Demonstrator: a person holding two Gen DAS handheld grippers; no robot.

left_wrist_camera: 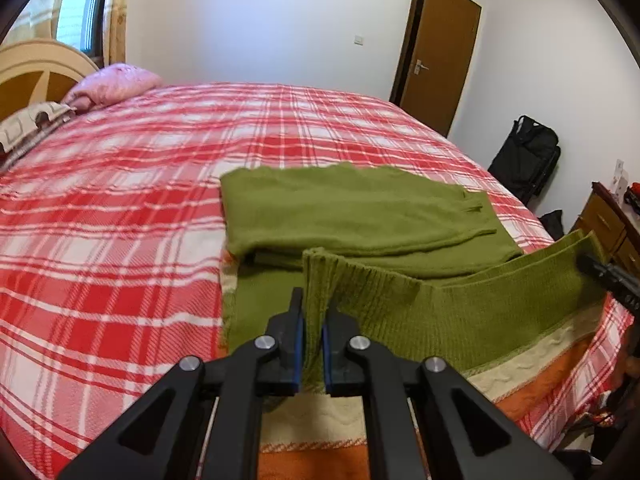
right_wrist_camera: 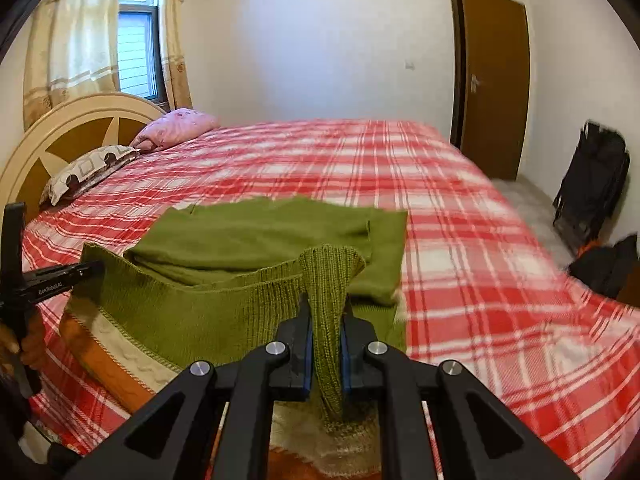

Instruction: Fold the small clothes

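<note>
A green knitted sweater [left_wrist_camera: 352,208] with cream and orange stripes lies partly folded on the red plaid bed [left_wrist_camera: 120,208]. My left gripper [left_wrist_camera: 314,304] is shut on one corner of its ribbed hem [left_wrist_camera: 460,304], which is lifted off the bed. At the right edge of the left wrist view, the right gripper [left_wrist_camera: 590,266] holds the hem's other end. In the right wrist view my right gripper [right_wrist_camera: 326,304] is shut on a bunched corner of the hem [right_wrist_camera: 200,312]. The hem stretches left to the left gripper [right_wrist_camera: 90,270], held by a hand [right_wrist_camera: 24,344]. The sweater's folded body [right_wrist_camera: 260,232] lies beyond the hem.
A pink pillow [right_wrist_camera: 180,126] and a patterned pillow [right_wrist_camera: 88,170] lie by the headboard [right_wrist_camera: 60,128]. A brown door [right_wrist_camera: 496,80] and a black bag [right_wrist_camera: 592,184] stand past the bed's far side. A wooden dresser [left_wrist_camera: 604,220] stands at the right.
</note>
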